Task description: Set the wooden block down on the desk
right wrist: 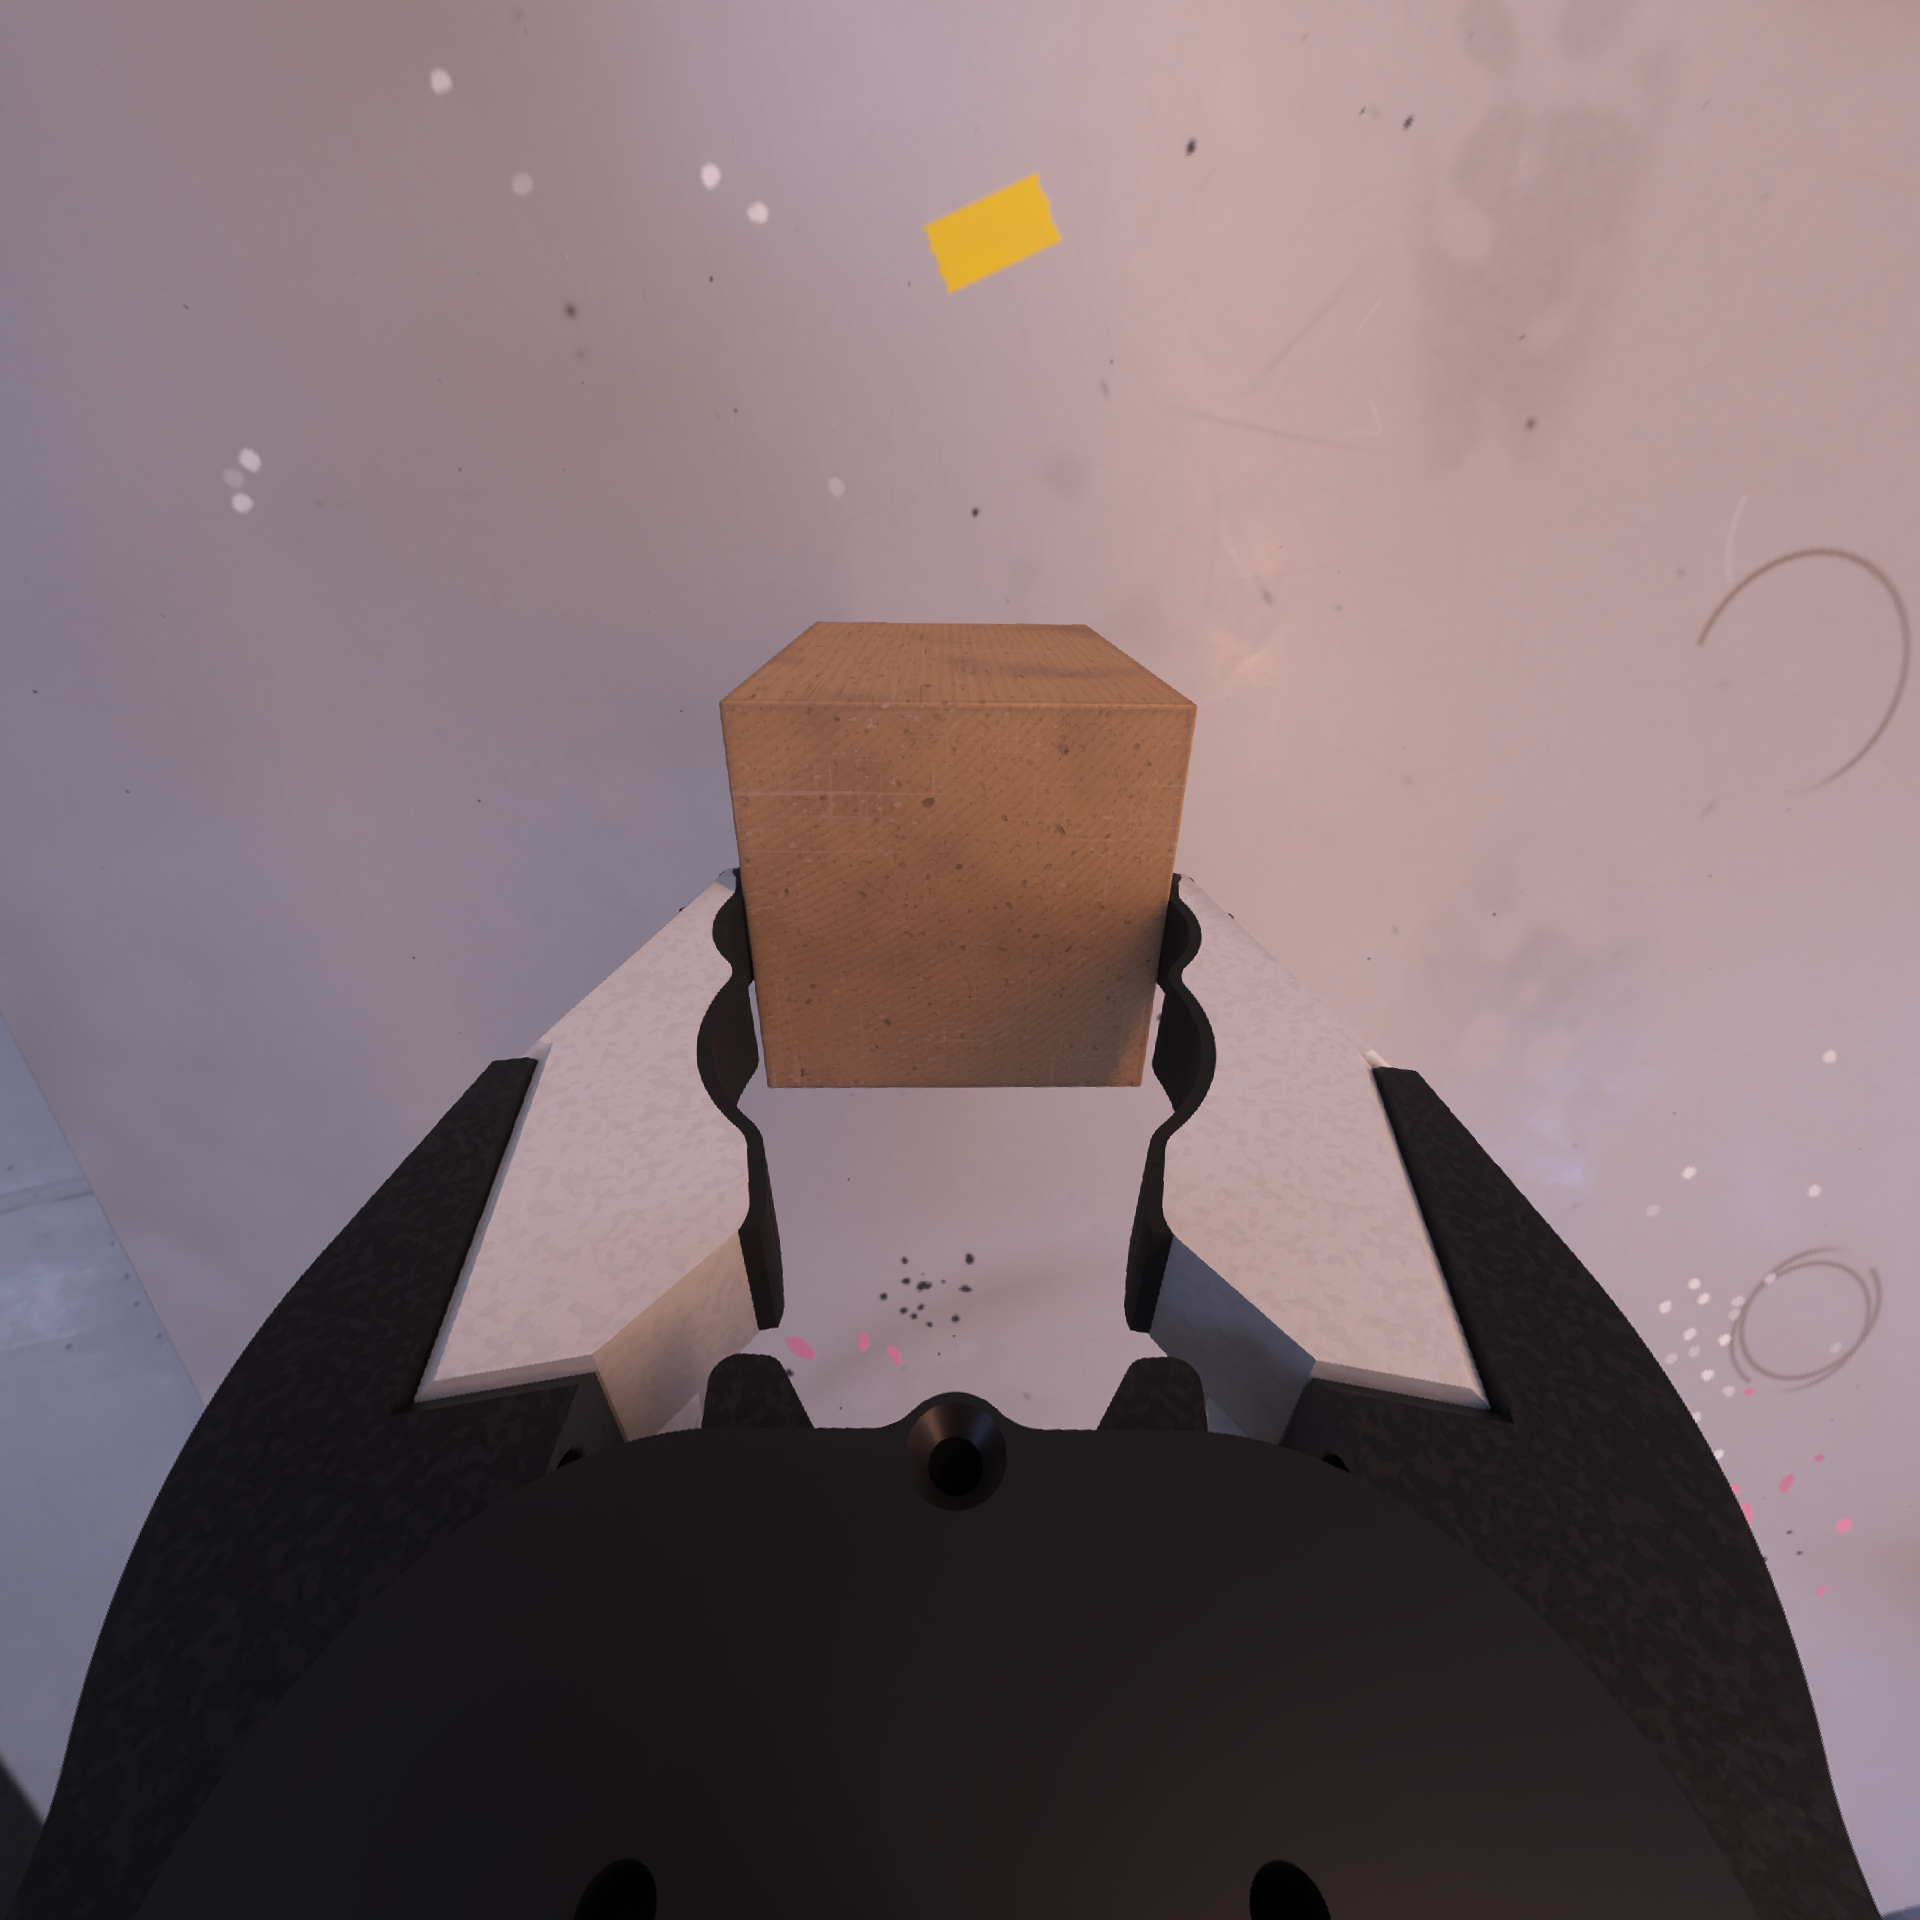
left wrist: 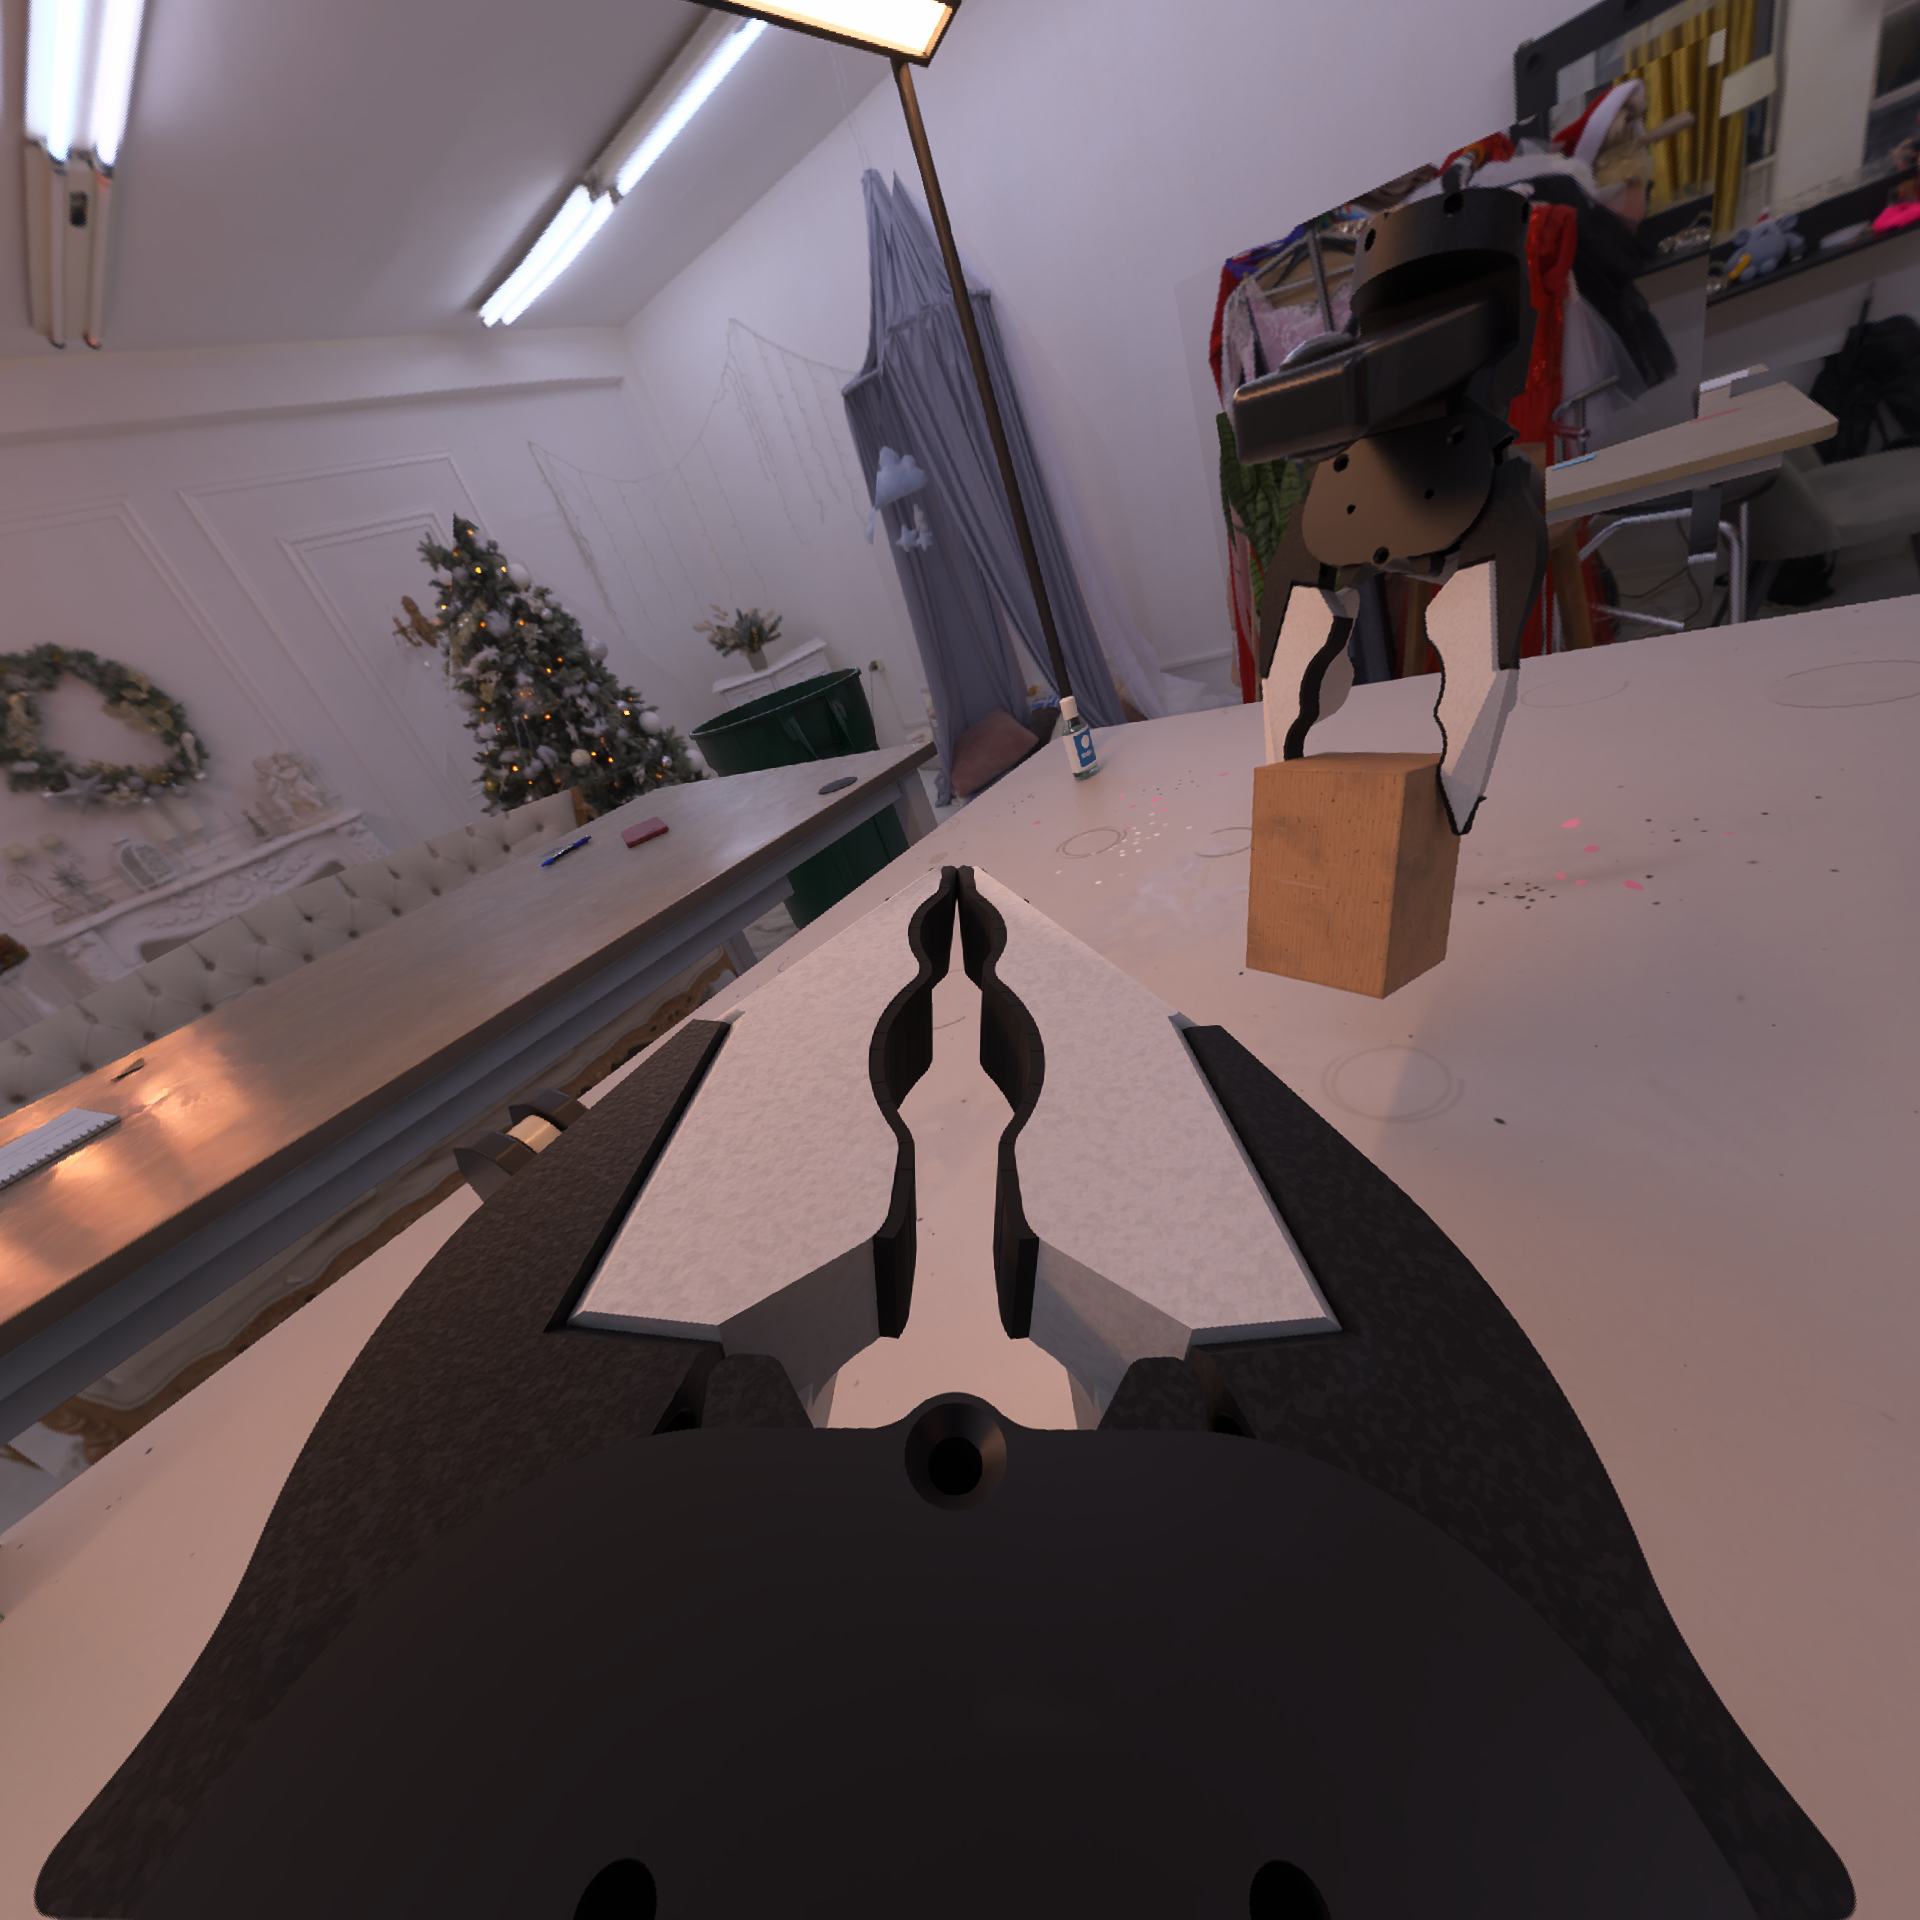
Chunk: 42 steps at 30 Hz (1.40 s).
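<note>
the pale counter (left wrist: 1662, 1143) lies under everything. above it the right gripper (left wrist: 1371, 769) clamps the wooden block (left wrist: 1345, 873) by its top, apparently just off the surface. left gripper (left wrist: 956, 883) closed, empty. next: lower, then release.

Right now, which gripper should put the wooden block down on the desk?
The right gripper. It already holds the wooden block between its fingers, pointing down over the desk. The left gripper is shut, empty and off to the side.
</note>
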Each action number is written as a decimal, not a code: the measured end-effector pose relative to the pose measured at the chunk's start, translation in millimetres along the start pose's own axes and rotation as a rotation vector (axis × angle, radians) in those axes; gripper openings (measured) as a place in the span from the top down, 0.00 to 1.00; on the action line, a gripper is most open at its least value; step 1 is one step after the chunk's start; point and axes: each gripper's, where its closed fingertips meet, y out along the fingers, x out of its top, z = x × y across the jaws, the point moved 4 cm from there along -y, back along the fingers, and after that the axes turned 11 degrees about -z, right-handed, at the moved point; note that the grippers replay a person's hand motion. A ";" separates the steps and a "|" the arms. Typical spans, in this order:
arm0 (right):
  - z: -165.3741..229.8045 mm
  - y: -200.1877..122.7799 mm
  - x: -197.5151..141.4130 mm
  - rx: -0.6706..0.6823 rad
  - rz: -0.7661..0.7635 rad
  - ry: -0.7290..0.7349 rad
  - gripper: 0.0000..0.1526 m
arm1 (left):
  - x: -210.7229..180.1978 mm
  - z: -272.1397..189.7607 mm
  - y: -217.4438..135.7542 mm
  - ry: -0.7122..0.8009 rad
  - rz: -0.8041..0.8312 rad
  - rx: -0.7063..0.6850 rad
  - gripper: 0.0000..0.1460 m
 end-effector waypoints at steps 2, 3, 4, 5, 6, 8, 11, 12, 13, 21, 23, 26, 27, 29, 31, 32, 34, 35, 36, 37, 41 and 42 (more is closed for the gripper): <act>0.3 8.0 -1.0 0.013 0.032 0.000 0.49 | -0.8 -0.1 -0.6 0.001 0.004 -0.001 1.00; 0.5 12.0 -1.8 0.020 0.048 -0.003 0.49 | -1.1 0.1 -0.9 0.002 0.005 0.000 1.00; 0.7 16.2 -2.6 0.023 0.063 -0.005 0.49 | -1.3 0.4 -1.3 0.002 0.005 0.001 1.00; 1.1 20.1 -3.5 0.028 0.076 -0.006 0.49 | -1.6 0.7 -1.7 0.000 0.005 0.002 1.00; 1.4 24.1 -4.5 0.033 0.091 -0.008 0.49 | -1.9 1.1 -2.0 -0.002 0.004 0.003 1.00; 1.8 31.9 -6.0 0.032 0.116 -0.013 0.49 | -2.5 1.7 -2.6 -0.002 0.005 0.005 1.00; 3.0 42.6 -7.6 0.044 0.142 -0.019 0.49 | -3.5 2.0 -2.9 -0.003 0.007 0.005 1.00; 2.7 45.6 -8.6 0.040 0.156 -0.022 0.49 | -3.6 2.1 -3.0 -0.003 0.007 0.005 1.00; 2.3 48.6 -9.7 0.035 0.171 -0.026 0.49 | -3.7 2.2 -3.0 -0.004 0.006 0.005 1.00; 0.6 64.7 -16.9 0.039 0.235 -0.029 0.49 | -4.5 2.3 -2.9 -0.005 0.006 0.003 1.00; 0.4 66.8 -17.8 0.049 0.236 -0.024 0.49 | -4.9 2.5 -2.8 -0.005 0.007 0.003 1.00; 0.1 67.3 -17.5 0.052 0.228 -0.021 0.49 | -5.7 2.9 -2.6 -0.008 0.006 0.004 1.00; 0.2 67.4 -17.4 0.051 0.230 -0.020 0.49 | -5.8 3.0 -2.4 -0.007 0.007 0.004 1.00; 0.1 67.3 -17.7 0.044 0.243 -0.024 0.49 | -5.9 3.0 -2.0 -0.007 0.007 0.002 1.00; -0.8 66.6 -19.5 0.024 0.276 -0.039 0.49 | -5.7 2.8 -1.6 -0.006 0.007 0.001 1.00; -1.0 66.6 -19.6 0.024 0.280 -0.039 0.49 | -5.6 2.7 -1.5 -0.005 0.008 0.000 1.00; -1.3 66.7 -19.8 0.026 0.281 -0.036 0.49 | -5.4 2.7 -1.3 -0.005 0.008 -0.001 1.00; -1.3 66.8 -19.7 0.025 0.283 -0.036 0.49 | -5.3 2.6 -1.1 -0.005 0.008 -0.001 1.00; -1.3 66.8 -19.6 0.024 0.285 -0.035 0.49 | -5.3 2.5 -1.0 -0.005 0.007 -0.001 1.00; -1.3 66.9 -19.5 0.024 0.287 -0.034 0.49 | -5.2 2.4 -0.9 -0.006 0.006 -0.002 1.00; -1.2 67.3 -19.1 0.025 0.292 -0.039 0.49 | -5.1 1.7 0.1 -0.006 0.008 -0.006 1.00; -1.2 67.3 -19.1 0.027 0.289 -0.040 0.49 | -4.8 1.6 0.2 -0.005 0.008 -0.007 1.00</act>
